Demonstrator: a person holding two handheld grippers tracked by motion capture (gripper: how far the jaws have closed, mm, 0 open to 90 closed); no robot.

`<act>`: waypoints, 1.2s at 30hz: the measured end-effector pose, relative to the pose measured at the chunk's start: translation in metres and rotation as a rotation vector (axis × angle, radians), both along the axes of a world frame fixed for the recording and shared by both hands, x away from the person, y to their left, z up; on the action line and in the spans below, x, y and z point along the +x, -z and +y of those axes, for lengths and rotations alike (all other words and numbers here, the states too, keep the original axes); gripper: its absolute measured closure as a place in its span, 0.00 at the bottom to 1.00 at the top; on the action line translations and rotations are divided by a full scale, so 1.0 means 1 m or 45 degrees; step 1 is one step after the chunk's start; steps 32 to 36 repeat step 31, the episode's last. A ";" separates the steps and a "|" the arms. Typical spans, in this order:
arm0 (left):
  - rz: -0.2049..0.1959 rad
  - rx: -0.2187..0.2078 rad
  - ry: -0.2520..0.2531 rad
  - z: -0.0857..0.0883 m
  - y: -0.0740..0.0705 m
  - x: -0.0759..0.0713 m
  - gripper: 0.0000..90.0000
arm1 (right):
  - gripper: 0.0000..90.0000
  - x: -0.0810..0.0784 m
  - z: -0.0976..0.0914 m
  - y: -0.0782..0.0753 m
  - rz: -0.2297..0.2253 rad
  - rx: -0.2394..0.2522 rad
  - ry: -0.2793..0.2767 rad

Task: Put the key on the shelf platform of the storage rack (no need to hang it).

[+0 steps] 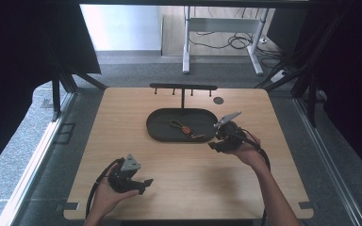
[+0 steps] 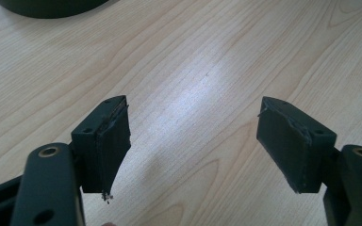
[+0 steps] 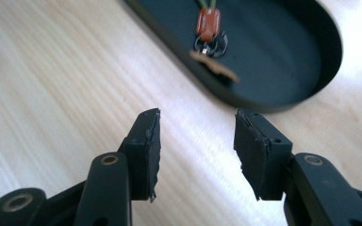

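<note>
the right gripper (image 1: 213, 145) hangs just off the right end of the black oval tray (image 1: 156, 130), low over the worktop (image 1: 188, 169), its jaws parted a moderate way with bare wood between the pads and nothing held or touched. in the right gripper view the tray's near rim (image 3: 264, 104) lies just beyond the fingertips, apart from them, and inside the tray lies the keyring (image 3: 209, 23): an orange-brown leather tab on a green cord, a dark metal ring below it, and a small brown piece resting against the tray's inner wall. from above, the keyring (image 1: 185, 129) lies near the middle of the tray, which sits toward the far edge of the worktop, in front of a black t-shaped hook stand (image 1: 183, 87). the left gripper (image 1: 147, 182) rests near the front left corner, its jaws spread wide and empty over bare wood (image 2: 193, 94). open worktop runs between the two grippers and along the front edge.
</note>
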State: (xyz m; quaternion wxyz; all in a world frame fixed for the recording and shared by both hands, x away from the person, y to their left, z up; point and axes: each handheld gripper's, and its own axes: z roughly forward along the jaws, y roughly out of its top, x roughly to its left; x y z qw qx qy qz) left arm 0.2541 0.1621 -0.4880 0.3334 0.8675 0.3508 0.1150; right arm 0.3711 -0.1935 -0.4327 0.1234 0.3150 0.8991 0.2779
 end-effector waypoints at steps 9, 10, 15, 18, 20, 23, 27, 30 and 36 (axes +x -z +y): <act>-0.001 0.013 0.000 -0.003 0.001 -0.001 0.30 | 0.56 -0.030 -0.027 0.023 0.013 0.060 0.018; -0.001 0.013 0.000 -0.003 0.001 -0.001 0.30 | 0.56 -0.033 -0.029 0.026 0.009 0.065 0.025; -0.002 0.019 -0.002 -0.003 0.001 0.000 0.30 | 0.55 -0.046 -0.038 0.041 0.016 0.080 0.038; 0.005 0.022 -0.008 -0.004 0.002 0.000 0.30 | 0.54 -0.054 -0.045 0.053 0.028 0.096 0.053; 0.006 0.026 -0.004 -0.005 0.003 0.000 0.30 | 0.54 -0.057 -0.048 0.058 0.028 0.108 0.063; 0.007 0.031 0.001 -0.006 0.004 0.000 0.30 | 0.51 -0.058 -0.050 0.061 0.028 0.079 0.082; 0.006 0.028 0.007 -0.007 0.003 0.000 0.30 | 0.47 -0.060 -0.053 0.059 -0.004 0.121 0.128; 0.004 0.021 0.005 -0.006 0.002 -0.001 0.30 | 0.43 -0.063 -0.053 0.059 -0.033 0.121 0.149; 0.004 0.021 0.005 -0.006 0.002 -0.001 0.30 | 0.43 -0.063 -0.053 0.059 -0.033 0.121 0.149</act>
